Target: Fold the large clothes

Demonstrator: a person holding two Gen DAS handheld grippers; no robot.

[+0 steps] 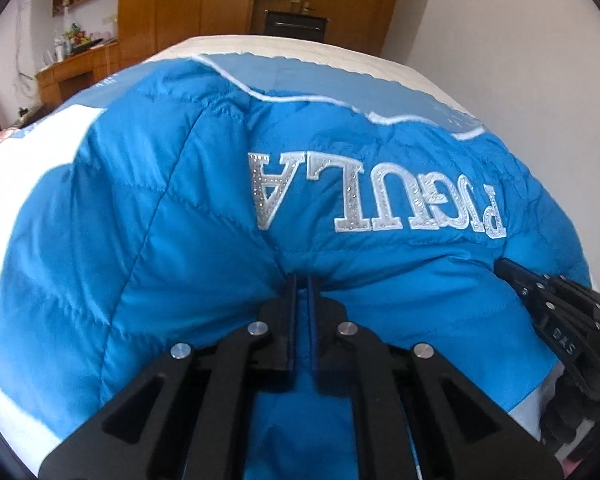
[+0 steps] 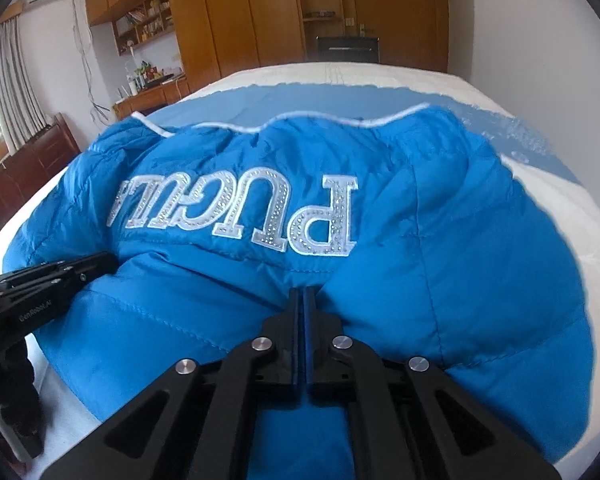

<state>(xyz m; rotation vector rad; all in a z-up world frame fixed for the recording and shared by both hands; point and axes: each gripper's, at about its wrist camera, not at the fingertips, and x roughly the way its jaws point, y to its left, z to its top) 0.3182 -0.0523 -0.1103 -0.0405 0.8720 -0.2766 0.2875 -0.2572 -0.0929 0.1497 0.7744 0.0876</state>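
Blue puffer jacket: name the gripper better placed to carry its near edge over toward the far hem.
Neither clearly: left gripper and right gripper both pinch the blue puffer jacket at its near edge, side by side below the lettering. Likely move together.

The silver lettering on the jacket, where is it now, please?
The silver lettering sits upside down on the blue jacket, just beyond both tongs.

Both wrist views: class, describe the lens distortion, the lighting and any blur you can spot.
Left wrist view: fisheye bends the bed edge, dark vignette corners, even daylight, jacket lettering sharp. Right wrist view: same bowing, bright window at left, far jacket edge smeared.
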